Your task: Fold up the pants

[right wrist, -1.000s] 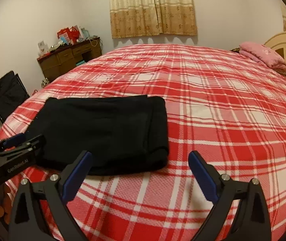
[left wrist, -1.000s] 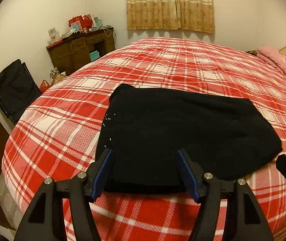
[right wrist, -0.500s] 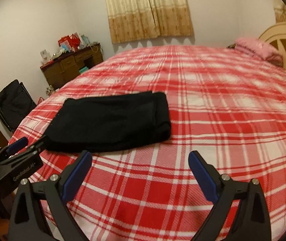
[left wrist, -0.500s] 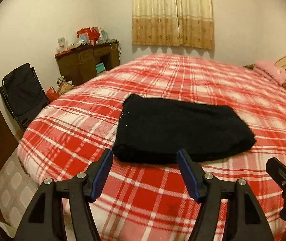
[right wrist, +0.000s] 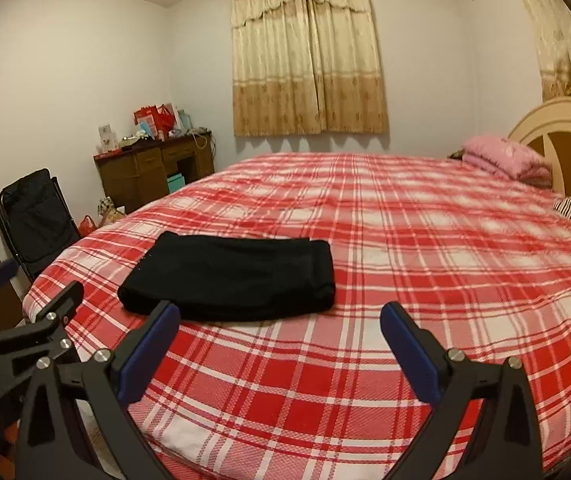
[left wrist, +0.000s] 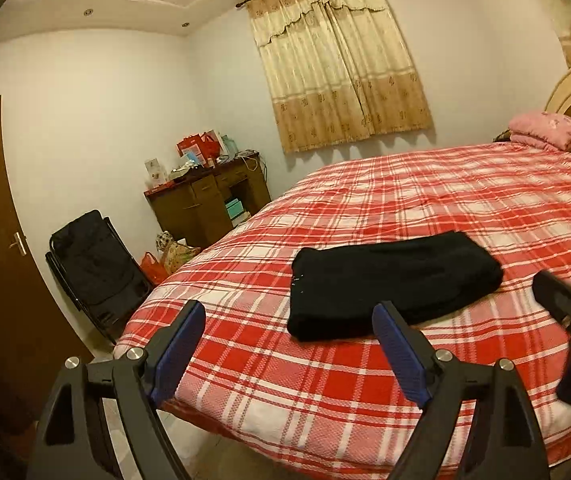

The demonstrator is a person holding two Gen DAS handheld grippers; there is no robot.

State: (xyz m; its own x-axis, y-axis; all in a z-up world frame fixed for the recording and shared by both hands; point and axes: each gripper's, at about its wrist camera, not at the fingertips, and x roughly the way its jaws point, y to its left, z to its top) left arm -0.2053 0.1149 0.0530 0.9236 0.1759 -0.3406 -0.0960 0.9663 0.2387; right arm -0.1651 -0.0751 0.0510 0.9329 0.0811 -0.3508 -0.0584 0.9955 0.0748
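Bed (left wrist: 425,200) bears folded pants (left wrist: 389,280) beyond opening left claw (left wrist: 289,340).

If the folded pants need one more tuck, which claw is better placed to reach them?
Left, marginally. The left claw, jaws opening and empty, points nearly at the black pants; the right claw, open, has them off to its left.

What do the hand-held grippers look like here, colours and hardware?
Both match: the left hand-held gripper and right hand-held gripper have matte black angular frames with triangular cut-outs, two fingers faced with blue pads, and silver round screw heads at the pivots. No cables, sleeves or readable markings show.
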